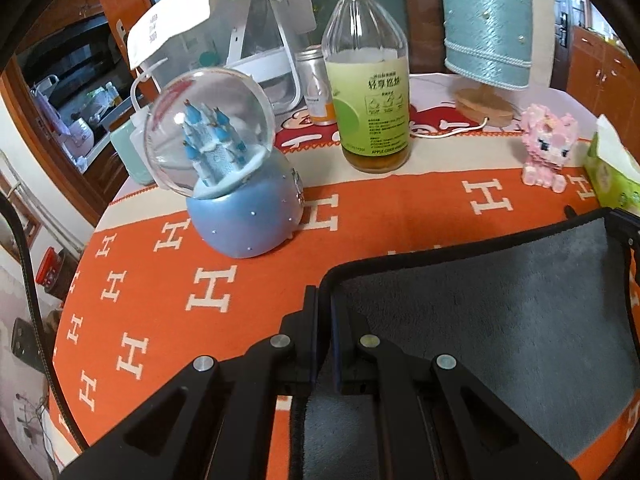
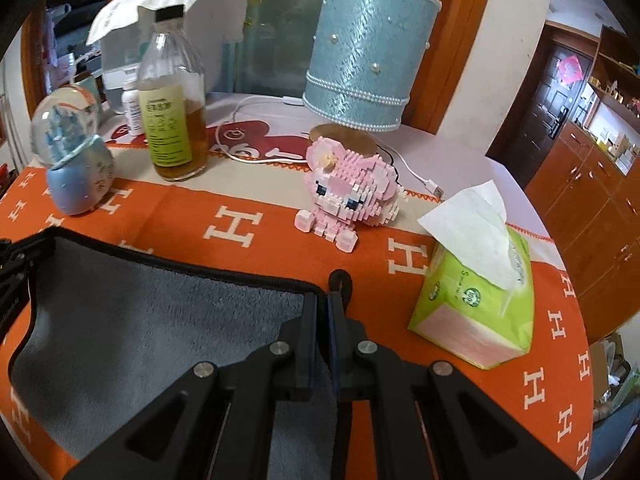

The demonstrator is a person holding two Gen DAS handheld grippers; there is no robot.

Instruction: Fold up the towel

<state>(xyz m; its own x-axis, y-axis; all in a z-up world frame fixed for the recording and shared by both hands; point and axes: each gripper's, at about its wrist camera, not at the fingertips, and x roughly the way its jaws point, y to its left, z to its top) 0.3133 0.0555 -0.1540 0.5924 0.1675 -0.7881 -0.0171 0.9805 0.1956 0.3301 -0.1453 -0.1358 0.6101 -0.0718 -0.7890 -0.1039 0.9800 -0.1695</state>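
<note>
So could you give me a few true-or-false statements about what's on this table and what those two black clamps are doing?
1. Both grippers, left and right, are shut on corners of the grey towel. True.
2. The snow globe holds a red car. False: a blue castle.
3. The tissue pack is green. True.
4. The bottle is lying on its side. False: it stands upright.
5. The pink brick figure sits on the towel. False: it sits on the orange cloth, apart from the towel.

A grey plush towel (image 1: 500,312) with dark stitched edging is spread over the orange cloth. Its far edge is raised off the surface and stretched taut, each far corner being pinched and lifted.
</note>
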